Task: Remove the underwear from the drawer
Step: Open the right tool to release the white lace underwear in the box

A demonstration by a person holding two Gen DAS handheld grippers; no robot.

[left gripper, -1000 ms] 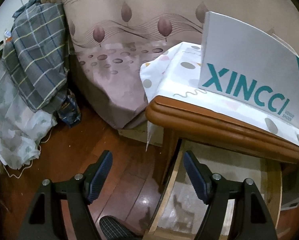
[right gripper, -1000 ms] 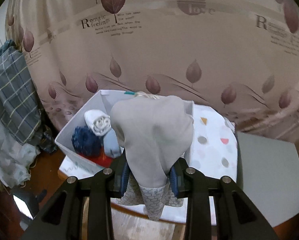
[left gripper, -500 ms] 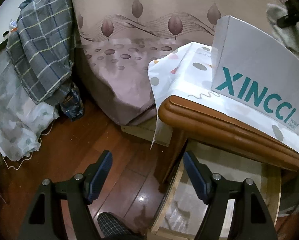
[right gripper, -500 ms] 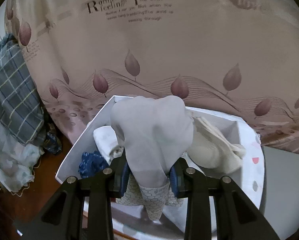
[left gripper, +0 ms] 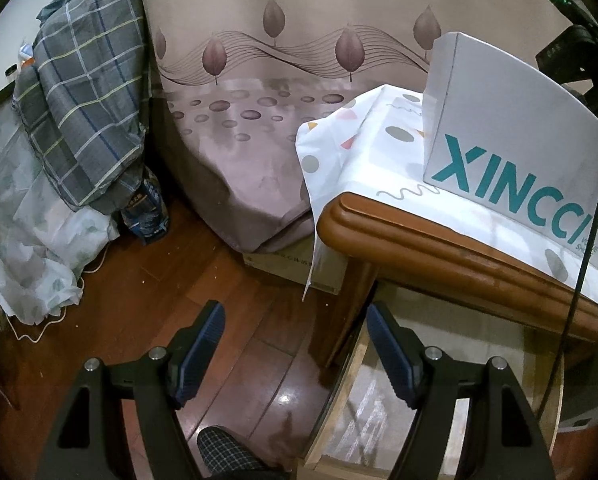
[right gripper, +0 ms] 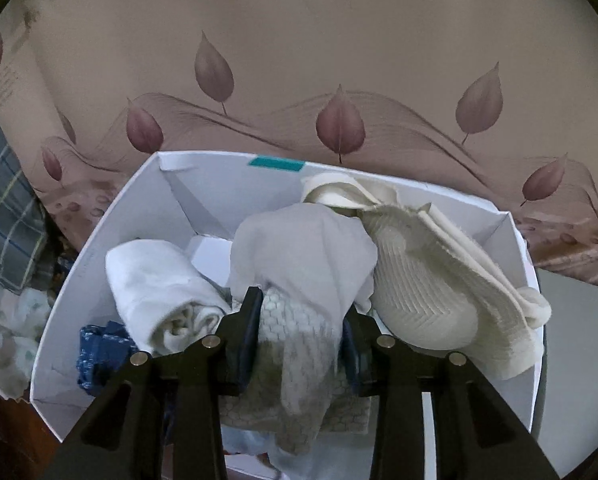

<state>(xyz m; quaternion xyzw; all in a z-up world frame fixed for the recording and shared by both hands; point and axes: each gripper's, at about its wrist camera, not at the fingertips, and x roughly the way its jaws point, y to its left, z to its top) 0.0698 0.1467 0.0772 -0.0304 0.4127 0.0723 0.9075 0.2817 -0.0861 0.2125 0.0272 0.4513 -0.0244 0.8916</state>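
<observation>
I count four rolled garments in one white cardboard box [right gripper: 99, 240] lettered "XINCCI"; my right gripper's [right gripper: 299, 320] jaws are opening around the grey honeycomb-print underwear [right gripper: 303, 248], my left gripper's [left gripper: 295, 340] jaws gape wide, empty.

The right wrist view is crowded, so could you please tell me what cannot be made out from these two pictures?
- Right wrist view: the box floor is hidden by the grey underwear in the opening right gripper and the cream garment.
- Right wrist view: the blue cloth is mostly covered by the white roll.
- Left wrist view: the box contents are hidden by its wall; the open left gripper holds nothing.
</observation>
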